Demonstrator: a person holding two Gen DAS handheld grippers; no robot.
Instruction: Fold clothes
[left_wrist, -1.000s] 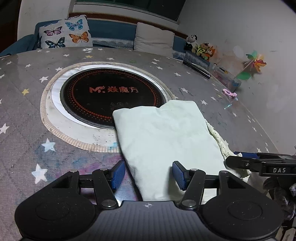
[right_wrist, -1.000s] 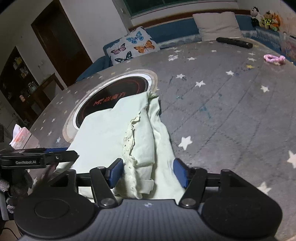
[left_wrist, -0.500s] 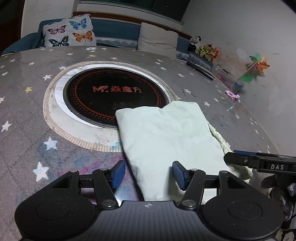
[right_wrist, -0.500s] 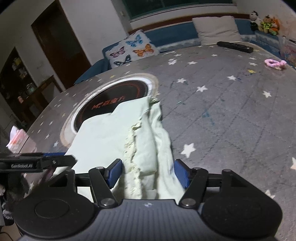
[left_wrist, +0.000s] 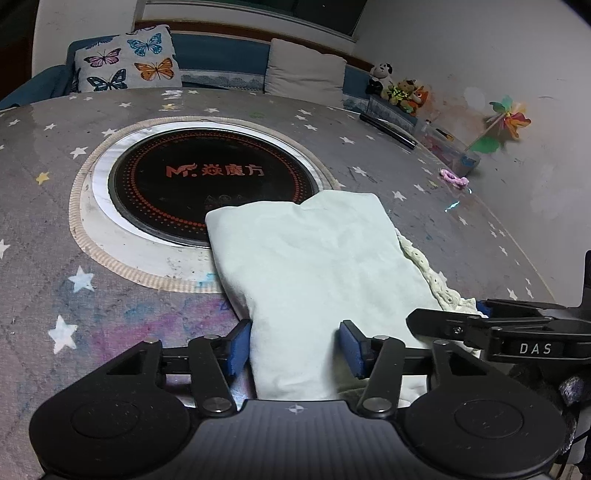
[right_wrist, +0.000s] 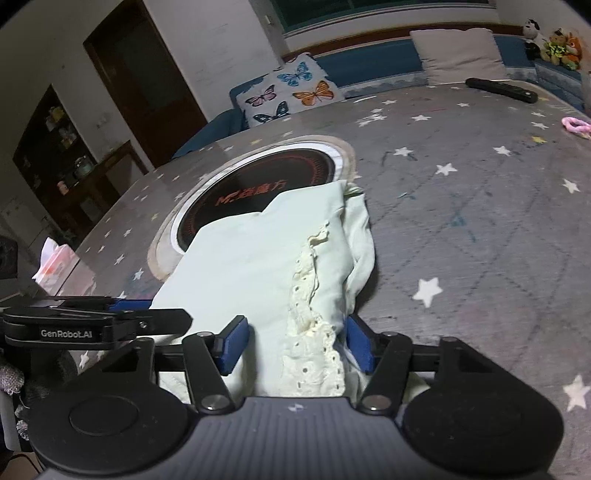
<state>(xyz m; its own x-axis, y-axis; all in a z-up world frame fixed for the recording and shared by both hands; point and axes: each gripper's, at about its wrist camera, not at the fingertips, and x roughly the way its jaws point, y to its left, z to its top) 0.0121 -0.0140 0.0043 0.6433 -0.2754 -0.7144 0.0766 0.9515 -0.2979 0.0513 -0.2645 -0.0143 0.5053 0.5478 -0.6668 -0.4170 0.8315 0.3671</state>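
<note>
A pale green garment (left_wrist: 314, 266) with a cream lace trim (left_wrist: 428, 273) lies folded on the star-patterned table, its far end over the round black cooktop (left_wrist: 207, 177). My left gripper (left_wrist: 295, 349) is open, its blue pads on either side of the garment's near left edge. My right gripper (right_wrist: 295, 345) is open around the near right edge, where the lace trim (right_wrist: 314, 325) lies between the pads. Each gripper shows from the side in the other's view: the right one (left_wrist: 491, 328) and the left one (right_wrist: 110, 321).
A pink hair tie (left_wrist: 453, 178) and a black remote (left_wrist: 388, 130) lie at the table's far right. A butterfly cushion (left_wrist: 125, 62), a beige cushion and plush toys sit on the bench behind. A tissue pack (right_wrist: 55, 266) lies beyond the table's left edge.
Both grippers have stayed open at the garment's near end. The views have shifted slightly: the garment sits a little closer between the pads, and the right gripper has come nearer the left.
</note>
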